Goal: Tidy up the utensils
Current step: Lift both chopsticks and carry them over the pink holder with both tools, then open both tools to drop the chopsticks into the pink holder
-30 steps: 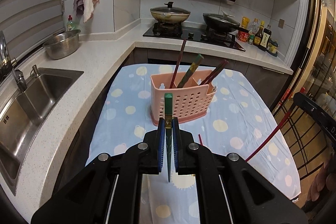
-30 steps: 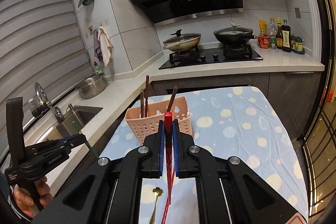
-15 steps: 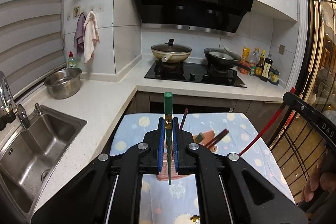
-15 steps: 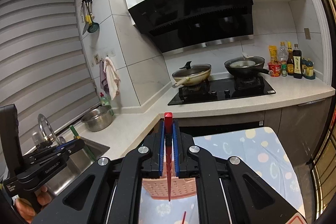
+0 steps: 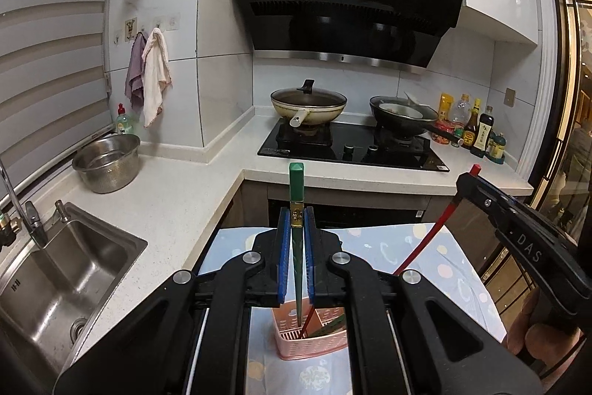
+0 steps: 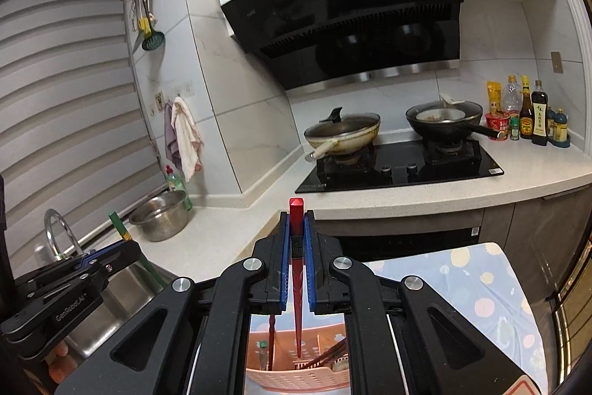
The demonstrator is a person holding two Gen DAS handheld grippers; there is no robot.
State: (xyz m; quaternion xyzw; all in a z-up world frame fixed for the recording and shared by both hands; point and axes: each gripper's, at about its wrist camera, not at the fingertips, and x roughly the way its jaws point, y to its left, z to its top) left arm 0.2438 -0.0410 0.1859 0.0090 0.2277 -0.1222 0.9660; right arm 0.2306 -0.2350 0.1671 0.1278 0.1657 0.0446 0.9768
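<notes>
My left gripper [image 5: 296, 217] is shut on a green chopstick [image 5: 296, 184] that stands upright, its tip hanging over the pink slotted utensil basket [image 5: 314, 345] below. My right gripper [image 6: 296, 219] is shut on a red chopstick [image 6: 296, 213], also upright, with its point over the same pink basket [image 6: 296, 380]. Several chopsticks lean inside the basket. The right gripper with its red chopstick [image 5: 436, 228] shows at the right of the left wrist view. At the left of the right wrist view the left gripper carries the green chopstick [image 6: 118, 223].
The basket stands on a small table under a blue dotted cloth [image 5: 455, 269]. A sink [image 5: 55, 284] and steel bowl [image 5: 107, 161] lie left on the white counter. Behind are a hob [image 5: 351, 145] with two pans and sauce bottles [image 5: 477, 132]. A hand [image 5: 540, 347] holds the right gripper.
Both grippers have risen and come forward over the basket, which has slid from the middle to the bottom of both views. Each keeps its chopstick.
</notes>
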